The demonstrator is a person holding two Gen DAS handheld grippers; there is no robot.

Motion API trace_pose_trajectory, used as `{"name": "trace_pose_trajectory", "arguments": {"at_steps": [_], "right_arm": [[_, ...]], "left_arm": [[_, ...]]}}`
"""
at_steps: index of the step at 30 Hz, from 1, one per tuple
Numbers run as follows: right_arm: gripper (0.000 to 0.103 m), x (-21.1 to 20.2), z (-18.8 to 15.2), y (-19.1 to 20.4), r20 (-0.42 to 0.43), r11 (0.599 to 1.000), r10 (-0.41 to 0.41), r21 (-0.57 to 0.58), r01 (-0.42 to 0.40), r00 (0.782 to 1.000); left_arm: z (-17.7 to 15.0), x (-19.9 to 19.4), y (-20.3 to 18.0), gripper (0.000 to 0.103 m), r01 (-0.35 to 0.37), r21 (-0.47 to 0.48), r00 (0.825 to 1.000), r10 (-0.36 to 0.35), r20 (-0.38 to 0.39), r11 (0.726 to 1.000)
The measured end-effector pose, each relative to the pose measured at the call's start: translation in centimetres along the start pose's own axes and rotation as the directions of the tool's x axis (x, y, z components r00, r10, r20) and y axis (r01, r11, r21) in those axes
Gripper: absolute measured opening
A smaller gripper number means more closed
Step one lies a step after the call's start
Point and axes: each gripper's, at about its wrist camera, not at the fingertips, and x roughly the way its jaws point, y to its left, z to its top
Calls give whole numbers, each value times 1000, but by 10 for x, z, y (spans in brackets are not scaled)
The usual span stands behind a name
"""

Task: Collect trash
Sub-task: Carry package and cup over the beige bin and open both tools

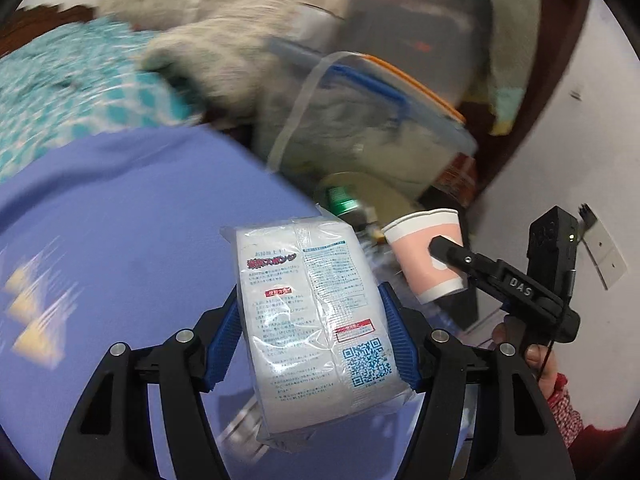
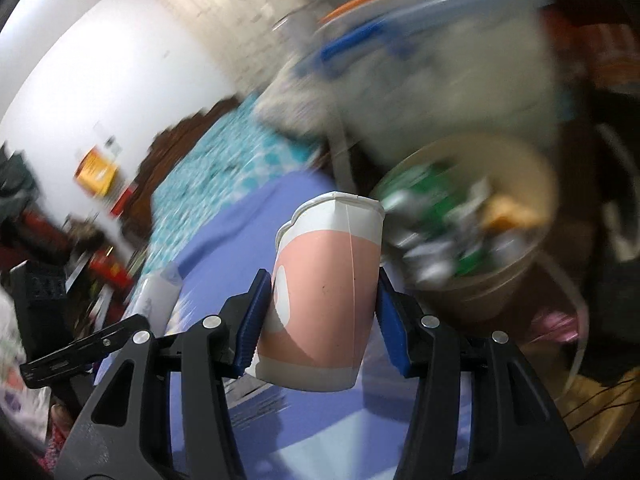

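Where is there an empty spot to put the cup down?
The purple sheet looks bare between the teal patterned blanket and the left gripper holding the sponge pack. It is crowded past the paper cup: the tan bin is full of trash, with a lidded storage box behind it.

Pink-and-white paper cup (image 2: pixel 324 300), white printed sponge packet (image 1: pixel 316 320), lilac sheet (image 1: pixel 120 216), teal-patterned blanket (image 1: pixel 60 92).
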Motion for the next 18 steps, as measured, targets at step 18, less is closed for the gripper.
{"name": "trace_pose_trajectory", "arguments": {"at_steps": [18], "right_arm": [[75, 69, 78, -124, -60, 966, -257, -32, 255, 965]], "left_arm": [[91, 205, -51, 91, 116, -224, 975, -154, -158, 968]]}}
